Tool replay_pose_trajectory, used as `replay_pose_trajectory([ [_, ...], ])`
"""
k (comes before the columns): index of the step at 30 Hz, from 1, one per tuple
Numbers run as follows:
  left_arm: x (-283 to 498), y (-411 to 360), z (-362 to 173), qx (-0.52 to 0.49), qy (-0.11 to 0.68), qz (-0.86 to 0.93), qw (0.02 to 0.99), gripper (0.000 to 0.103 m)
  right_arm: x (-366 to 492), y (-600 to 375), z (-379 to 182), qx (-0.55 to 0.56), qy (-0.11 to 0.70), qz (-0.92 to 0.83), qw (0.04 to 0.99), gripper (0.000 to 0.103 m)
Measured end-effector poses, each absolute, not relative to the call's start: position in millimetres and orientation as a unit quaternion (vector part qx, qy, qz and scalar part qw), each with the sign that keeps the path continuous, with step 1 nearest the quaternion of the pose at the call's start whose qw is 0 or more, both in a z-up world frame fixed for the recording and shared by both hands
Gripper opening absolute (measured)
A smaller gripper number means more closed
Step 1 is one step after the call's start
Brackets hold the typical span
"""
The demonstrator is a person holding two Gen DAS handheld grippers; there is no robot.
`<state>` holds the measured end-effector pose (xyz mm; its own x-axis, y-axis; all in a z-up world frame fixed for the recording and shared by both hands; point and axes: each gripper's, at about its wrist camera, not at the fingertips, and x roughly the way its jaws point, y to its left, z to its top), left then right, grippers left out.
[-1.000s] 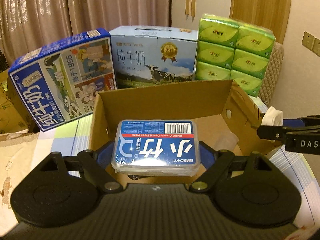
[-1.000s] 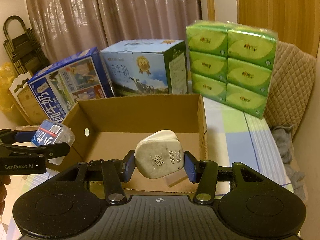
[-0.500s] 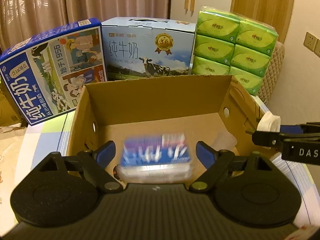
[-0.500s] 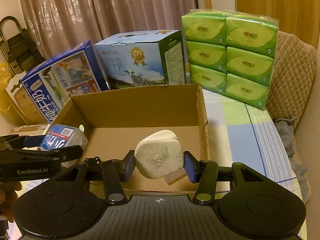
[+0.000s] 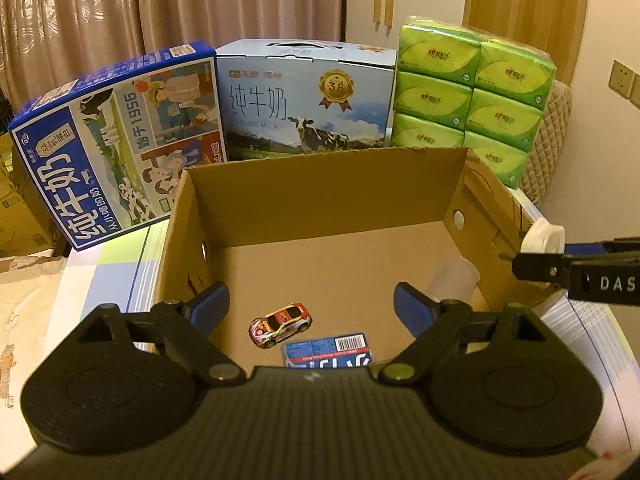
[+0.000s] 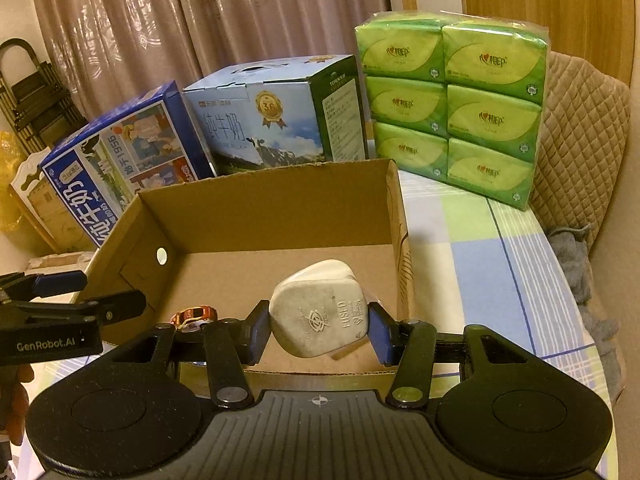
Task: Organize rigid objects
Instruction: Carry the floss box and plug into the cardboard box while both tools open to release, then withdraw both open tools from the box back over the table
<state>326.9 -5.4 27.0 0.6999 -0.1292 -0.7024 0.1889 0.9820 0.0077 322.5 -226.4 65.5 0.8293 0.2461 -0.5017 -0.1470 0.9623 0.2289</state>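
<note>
An open cardboard box (image 5: 320, 200) stands in front of both grippers. On its floor lie a small red and yellow toy car (image 5: 280, 325) and a blue dental floss box (image 5: 328, 350) with a barcode. A clear plastic piece (image 5: 452, 280) rests by the right wall. My left gripper (image 5: 310, 304) hangs open above the box's near side with nothing between its fingers. My right gripper (image 6: 316, 328) is shut on a white fused plug (image 6: 318, 312), held over the box's near right corner. In the right wrist view the toy car (image 6: 194, 316) peeks out behind a finger.
Behind the box stand a dark blue milk carton (image 5: 116, 140), a light blue milk carton (image 5: 304, 100) and a green tissue pack (image 5: 472, 96). A quilted cushion (image 6: 580, 140) and a grey cloth (image 6: 576, 256) lie to the right on the checked cover (image 6: 472, 248).
The left gripper let go of the blue floss box, which dropped to the cardboard box's floor beside the toy car. The right gripper kept its hold on the plug.
</note>
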Motion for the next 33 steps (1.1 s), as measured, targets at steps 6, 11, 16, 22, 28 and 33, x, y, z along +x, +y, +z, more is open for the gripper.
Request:
replay_pose_trajectory([
  [6,324,-5,27,0.043,0.377,-0.089,0.921,0.087,323,-226,66,0.093,0.272,0.103,0.952,0.048],
  [11,320,-2,29,0.041,0.372,-0.086,0.923,0.087,325,-230,69,0.117,0.255,0.113,0.953,0.053],
  [16,311,1,31,0.035,0.368,-0.087,0.925,0.087,310,-235,77,0.124,0.222,0.118,0.96,0.058],
  [22,282,9,37,0.024,0.36,-0.088,0.928,0.087,280,-240,74,0.119,0.221,0.109,0.962,0.058],
  [28,241,21,43,0.024,0.352,-0.084,0.932,0.087,233,-242,62,0.128,0.224,0.11,0.96,0.058],
  [33,202,34,46,0.022,0.354,-0.085,0.931,0.087,188,-241,51,0.136,0.224,0.111,0.959,0.058],
])
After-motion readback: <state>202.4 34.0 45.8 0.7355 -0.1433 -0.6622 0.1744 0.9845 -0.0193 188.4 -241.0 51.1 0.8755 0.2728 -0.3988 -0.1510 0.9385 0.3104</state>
